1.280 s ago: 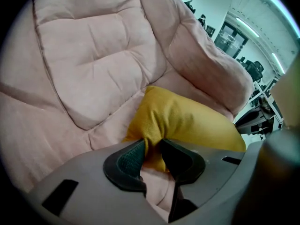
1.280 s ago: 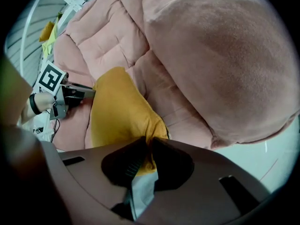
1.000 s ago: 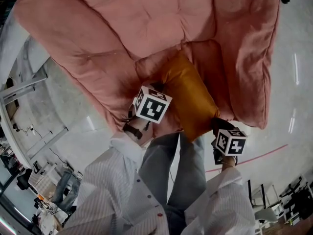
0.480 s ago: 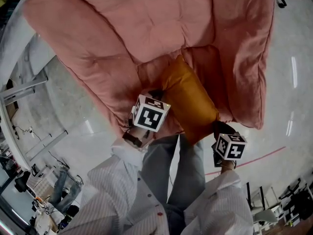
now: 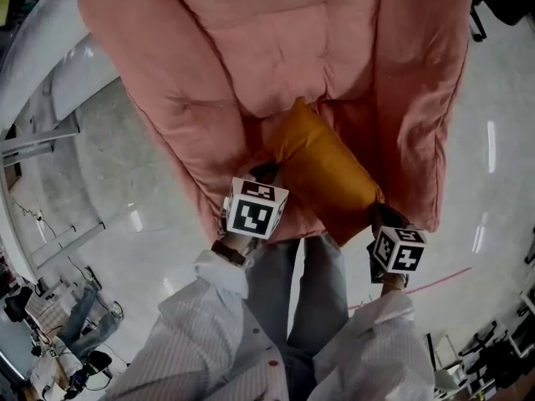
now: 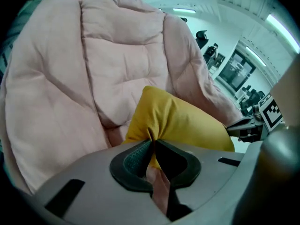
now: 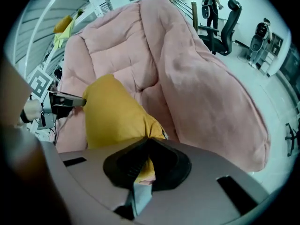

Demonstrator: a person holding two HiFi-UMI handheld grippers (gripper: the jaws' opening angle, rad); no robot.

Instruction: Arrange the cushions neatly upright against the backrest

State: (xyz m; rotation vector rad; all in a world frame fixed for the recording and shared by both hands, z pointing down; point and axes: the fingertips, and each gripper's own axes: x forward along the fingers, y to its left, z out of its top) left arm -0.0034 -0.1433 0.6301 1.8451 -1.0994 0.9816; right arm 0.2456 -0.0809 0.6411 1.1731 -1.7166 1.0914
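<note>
A mustard-yellow cushion (image 5: 322,170) lies over the seat of a big pink padded chair (image 5: 276,48), its far corner towards the backrest. My left gripper (image 5: 269,174) is shut on the cushion's near left corner (image 6: 151,137). My right gripper (image 5: 383,217) is shut on its near right corner (image 7: 152,137). In the left gripper view the cushion (image 6: 183,121) stands in front of the pink backrest (image 6: 117,60). From the right gripper view the cushion (image 7: 112,114) leans beside the chair's right arm (image 7: 211,102), and the left gripper (image 7: 84,102) shows at its far corner.
The chair's thick arms (image 5: 167,115) rise on both sides of the seat. Grey glossy floor (image 5: 109,165) surrounds it, with a red line (image 5: 435,281) at the right. The person's legs (image 5: 305,299) stand at the seat's front edge. Shelving and office chairs (image 7: 222,25) stand farther off.
The cushion and both grippers have shifted towards the chair's backrest, and the cushion's far corner now sits higher on the seat. Both grips are unchanged.
</note>
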